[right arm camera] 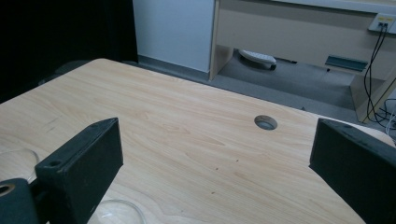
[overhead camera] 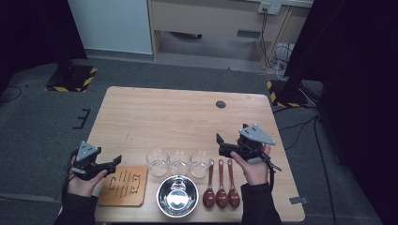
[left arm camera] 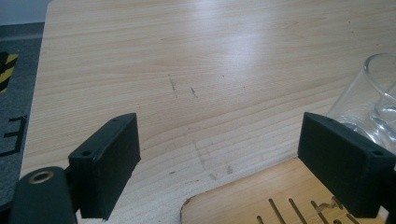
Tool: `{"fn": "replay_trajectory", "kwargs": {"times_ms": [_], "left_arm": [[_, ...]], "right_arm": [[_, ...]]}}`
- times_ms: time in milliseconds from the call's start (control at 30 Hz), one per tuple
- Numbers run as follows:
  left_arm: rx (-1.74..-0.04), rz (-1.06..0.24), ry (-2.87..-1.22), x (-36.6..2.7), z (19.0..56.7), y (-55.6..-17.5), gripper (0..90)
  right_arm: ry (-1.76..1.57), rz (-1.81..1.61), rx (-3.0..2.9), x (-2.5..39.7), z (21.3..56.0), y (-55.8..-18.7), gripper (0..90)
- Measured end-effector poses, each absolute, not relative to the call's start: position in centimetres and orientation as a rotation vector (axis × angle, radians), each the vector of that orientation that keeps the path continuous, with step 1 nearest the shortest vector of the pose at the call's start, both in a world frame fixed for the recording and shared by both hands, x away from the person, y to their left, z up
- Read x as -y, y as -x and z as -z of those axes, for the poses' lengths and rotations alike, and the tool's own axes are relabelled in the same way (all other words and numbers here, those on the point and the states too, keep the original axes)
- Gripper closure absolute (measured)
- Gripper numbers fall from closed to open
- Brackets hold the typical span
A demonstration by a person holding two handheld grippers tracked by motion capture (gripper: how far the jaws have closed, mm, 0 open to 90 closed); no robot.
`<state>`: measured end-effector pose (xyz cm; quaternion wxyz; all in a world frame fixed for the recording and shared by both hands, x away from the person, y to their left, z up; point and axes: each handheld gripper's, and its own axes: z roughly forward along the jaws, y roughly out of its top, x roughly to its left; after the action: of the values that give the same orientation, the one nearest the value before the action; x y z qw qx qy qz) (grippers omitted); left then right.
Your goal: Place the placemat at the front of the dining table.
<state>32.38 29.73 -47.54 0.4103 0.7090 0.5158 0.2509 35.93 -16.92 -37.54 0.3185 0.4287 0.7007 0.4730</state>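
Pale wood tabletop [overhead camera: 178, 117] lies bare between the left gripper [left arm camera: 219, 158]'s spread jaws, a slotted wooden board [left arm camera: 280, 205] cut off below and a clear glass [left arm camera: 373, 100] half hidden behind one jaw, while the right gripper [right arm camera: 219, 163]'s jaws, likewise spread, hold nothing.

A light wooden counter [overhead camera: 178, 112] with a round cable hole [overhead camera: 220, 104] stands on grey carpet floor [overhead camera: 42, 126]. Beyond it are a pale wooden desk [overhead camera: 206, 18], white wall panel [overhead camera: 110, 23] and black curtains [overhead camera: 356, 70].
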Motion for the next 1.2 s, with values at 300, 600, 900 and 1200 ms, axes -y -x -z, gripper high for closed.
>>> {"fn": "replay_trajectory", "kwargs": {"times_ms": [300,600,900,1200], "left_arm": [[-1.313,-0.629,-1.779,-30.2,47.8,-32.5,12.0],[-1.327,-0.625,-1.765,-30.6,48.0,-32.5,12.0],[-1.331,-0.633,-1.771,-31.0,48.2,-32.6,12.9],[-1.350,-0.622,-1.779,-31.3,48.4,-32.6,14.7]], "right_arm": [[-1.089,-1.248,-1.884,14.0,37.4,-36.1,2.4],[-1.063,-1.261,-1.925,10.8,37.5,-36.3,2.1],[-1.042,-1.269,-1.947,8.1,37.4,-36.2,2.1],[-1.000,-1.294,-1.989,4.7,37.4,-35.7,2.1]]}}
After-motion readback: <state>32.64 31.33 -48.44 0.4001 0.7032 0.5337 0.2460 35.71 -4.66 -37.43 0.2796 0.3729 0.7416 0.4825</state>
